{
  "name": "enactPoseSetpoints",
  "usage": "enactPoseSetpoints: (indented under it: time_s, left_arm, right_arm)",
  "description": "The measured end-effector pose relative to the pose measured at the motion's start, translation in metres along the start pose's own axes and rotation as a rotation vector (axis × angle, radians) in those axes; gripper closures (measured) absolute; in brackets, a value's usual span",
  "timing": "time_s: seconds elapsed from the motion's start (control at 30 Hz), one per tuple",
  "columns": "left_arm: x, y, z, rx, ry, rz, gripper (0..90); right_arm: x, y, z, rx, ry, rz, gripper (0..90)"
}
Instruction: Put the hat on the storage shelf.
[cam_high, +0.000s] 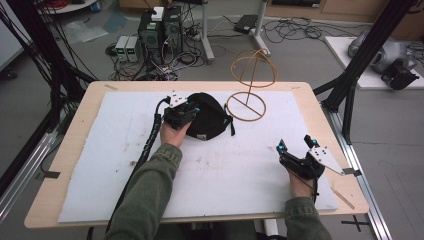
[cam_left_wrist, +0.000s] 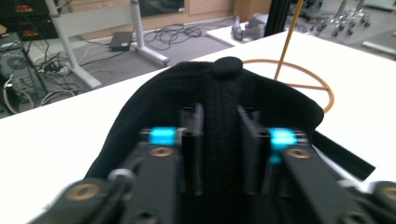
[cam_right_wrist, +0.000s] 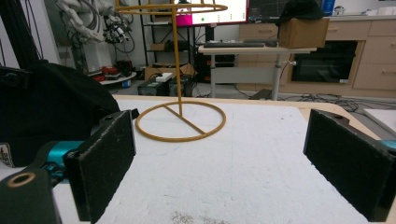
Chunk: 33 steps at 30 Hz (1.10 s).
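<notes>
High view shows the bench (cam_high: 70, 150) covered by a white mat (cam_high: 225, 170), with both claws working over it. Ahead of the left claw (cam_high: 186, 111) lies a black cap (cam_high: 207, 117), and the claw sits on its near-left part. In the left gripper view, this claw's two jaws stand narrowly apart, pinched on a raised fold of the cap's fabric that runs up between them toward the button on the crown; the cap (cam_left_wrist: 224, 93) spreads out to both sides of the jaws and beyond them. Just past the cap, to the claw's right, stands a yellow wire stand (cam_high: 247, 95), its ring base flat on the mat and its hoop top raised on a thin stem.

Well apart from the cap, the right claw (cam_high: 296, 145) rests near the bench's right edge. In the right gripper view its jaws are spread wide with nothing between them, the stand (cam_right_wrist: 180, 119) straight ahead and the cap (cam_right_wrist: 51, 107) off to its left.
</notes>
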<state>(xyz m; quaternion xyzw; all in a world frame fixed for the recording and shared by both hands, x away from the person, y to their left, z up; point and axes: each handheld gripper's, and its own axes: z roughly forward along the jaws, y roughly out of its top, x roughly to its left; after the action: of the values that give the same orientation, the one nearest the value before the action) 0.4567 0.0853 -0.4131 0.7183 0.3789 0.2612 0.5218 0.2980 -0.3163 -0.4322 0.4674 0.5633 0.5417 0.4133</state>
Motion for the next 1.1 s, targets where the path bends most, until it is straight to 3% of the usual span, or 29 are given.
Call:
enactPoseSetpoints:
  time_s: [0.13, 0.33, 0.43, 0.57, 0.63, 0.77, 0.93, 1.1]
  left_arm:
    - [0.001, 0.0, 0.0, -0.001, 0.008, -0.031, 83.1]
    - [0.005, 0.002, -0.003, -0.004, -0.01, -0.073, 85.7]
    - [0.005, 0.004, -0.005, -0.016, -0.025, -0.069, 85.9]
    - [0.002, 0.009, -0.009, -0.032, -0.008, -0.042, 85.8]
    - [0.002, 0.011, -0.01, -0.032, -0.001, -0.067, 85.8]
    - [0.003, 0.014, -0.015, -0.032, -0.004, -0.05, 85.7]
    - [0.002, 0.024, -0.024, -0.091, -0.017, -0.05, 85.7]
    - [0.0, 0.033, -0.034, -0.127, -0.001, -0.029, 85.6]
  right_arm:
    - [0.0, 0.0, 0.0, 0.002, 0.001, 0.002, 8.3]
    - [0.0, 0.0, 0.0, 0.002, 0.001, 0.0, 8.3]
    - [0.0, 0.0, 0.0, 0.003, 0.001, 0.003, 8.3]
    - [0.0, 0.0, 0.0, 0.004, 0.0, 0.003, 8.3]
    - [-0.001, 0.0, 0.0, 0.004, 0.0, 0.003, 8.3]
    - [0.0, 0.0, 0.0, 0.004, 0.0, 0.004, 8.3]
    - [-0.001, 0.0, 0.0, 0.003, -0.001, 0.002, 8.3]
    - [-0.001, 0.0, 0.0, 0.005, -0.001, 0.001, 8.3]
